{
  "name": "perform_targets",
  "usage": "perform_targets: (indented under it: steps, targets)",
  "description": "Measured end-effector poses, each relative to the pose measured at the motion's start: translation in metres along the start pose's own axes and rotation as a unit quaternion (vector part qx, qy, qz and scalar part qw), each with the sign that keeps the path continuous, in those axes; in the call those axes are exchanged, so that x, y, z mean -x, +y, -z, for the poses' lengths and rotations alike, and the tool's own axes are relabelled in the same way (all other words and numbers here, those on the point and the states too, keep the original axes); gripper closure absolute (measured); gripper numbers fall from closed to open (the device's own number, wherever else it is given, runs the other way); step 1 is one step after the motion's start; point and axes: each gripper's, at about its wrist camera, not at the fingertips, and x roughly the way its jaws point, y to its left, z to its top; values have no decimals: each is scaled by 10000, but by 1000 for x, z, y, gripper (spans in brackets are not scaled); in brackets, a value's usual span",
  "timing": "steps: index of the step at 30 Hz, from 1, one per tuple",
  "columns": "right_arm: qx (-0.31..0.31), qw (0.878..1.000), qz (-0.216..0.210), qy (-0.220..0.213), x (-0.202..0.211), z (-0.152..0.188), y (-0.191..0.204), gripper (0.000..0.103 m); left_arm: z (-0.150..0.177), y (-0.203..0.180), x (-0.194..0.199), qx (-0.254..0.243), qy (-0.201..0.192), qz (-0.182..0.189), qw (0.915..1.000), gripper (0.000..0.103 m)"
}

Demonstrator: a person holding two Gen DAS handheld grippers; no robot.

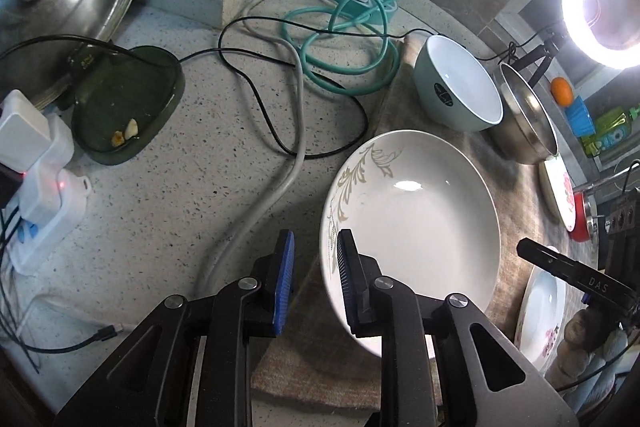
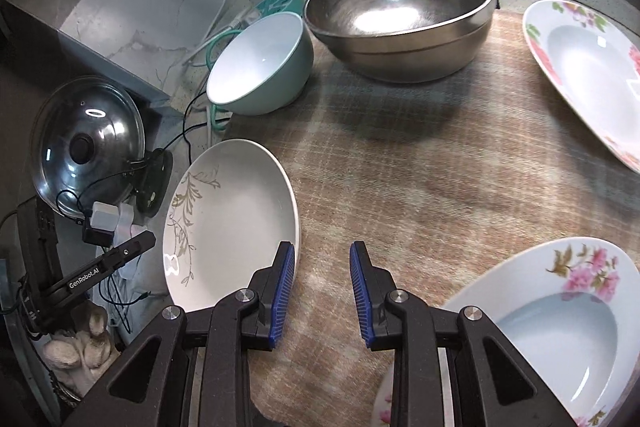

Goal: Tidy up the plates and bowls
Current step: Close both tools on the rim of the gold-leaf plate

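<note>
Two grippers stand open: the left gripper [image 1: 314, 273] straddles the 9 o'clock rim of the white plate [image 1: 416, 223] on the mat [image 2: 420, 163], so seat the rim deeper before closing, while the right gripper [image 2: 322, 291] hovers empty.

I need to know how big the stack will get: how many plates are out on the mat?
3, as far as shown: the gold-vine plate at the mat's left edge, a pink-flowered plate far right, and another pink-flowered plate nearest, bottom right. Something may lie beneath that one.
</note>
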Motion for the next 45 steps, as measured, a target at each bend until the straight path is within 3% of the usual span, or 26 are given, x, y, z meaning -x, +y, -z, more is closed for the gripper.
perform_targets:
  steps: [16, 24, 34, 45]
  targets:
    - [150, 9994, 113, 296, -29, -7, 8, 78, -5, 0, -17, -26, 173, 121, 9998, 83]
    - [163, 9991, 89, 371, -35, -6, 9, 87, -4, 0, -21, -31, 221, 127, 9997, 93]
    - [224, 9989, 57, 409, -40, -4, 14, 97, -3, -7, -24, -140, 207, 114, 9996, 96]
    - [401, 9981, 323, 349, -40, -1, 22, 97, -1, -10, -22, -242, 131, 40, 9996, 96]
